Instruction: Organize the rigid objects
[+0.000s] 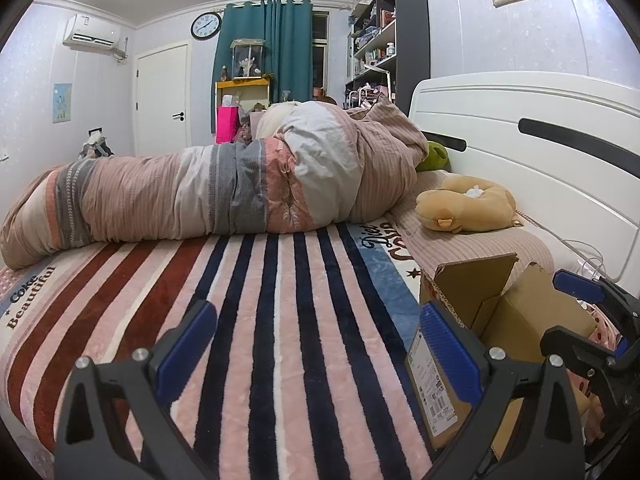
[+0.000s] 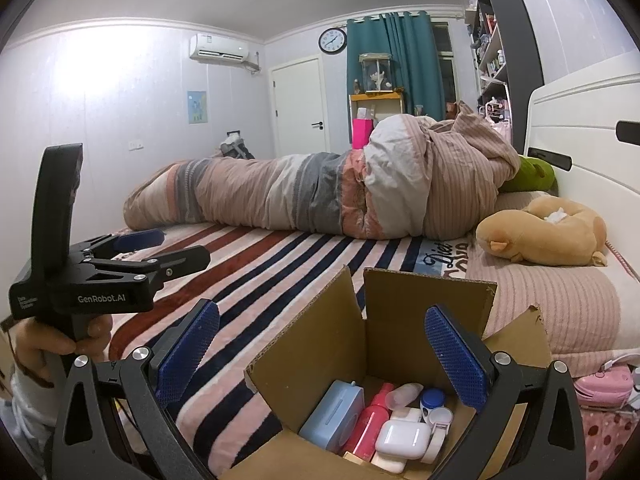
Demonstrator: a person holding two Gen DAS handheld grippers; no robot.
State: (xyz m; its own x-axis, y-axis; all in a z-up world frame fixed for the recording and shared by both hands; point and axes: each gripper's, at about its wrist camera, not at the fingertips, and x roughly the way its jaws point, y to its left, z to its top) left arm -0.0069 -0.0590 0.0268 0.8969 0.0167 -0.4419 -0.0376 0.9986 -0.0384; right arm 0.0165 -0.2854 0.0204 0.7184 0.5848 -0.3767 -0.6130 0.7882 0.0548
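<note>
Both claws gape empty above the bed (image 1: 280,320): the left claw (image 1: 318,354) over the striped blanket, the right claw (image 2: 322,354) over the open cardboard box (image 2: 320,344) near the headboard edge, holding a blue case (image 2: 332,414), pink bottle (image 2: 370,416) and white earbud case (image 2: 402,440).

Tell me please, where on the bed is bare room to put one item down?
The striped blanket is free between the rolled duvet and the open left gripper, left of the cardboard box. Crowded: inside the box, with the earbud case and pink bottle, and the pillow under the plush toy.
</note>
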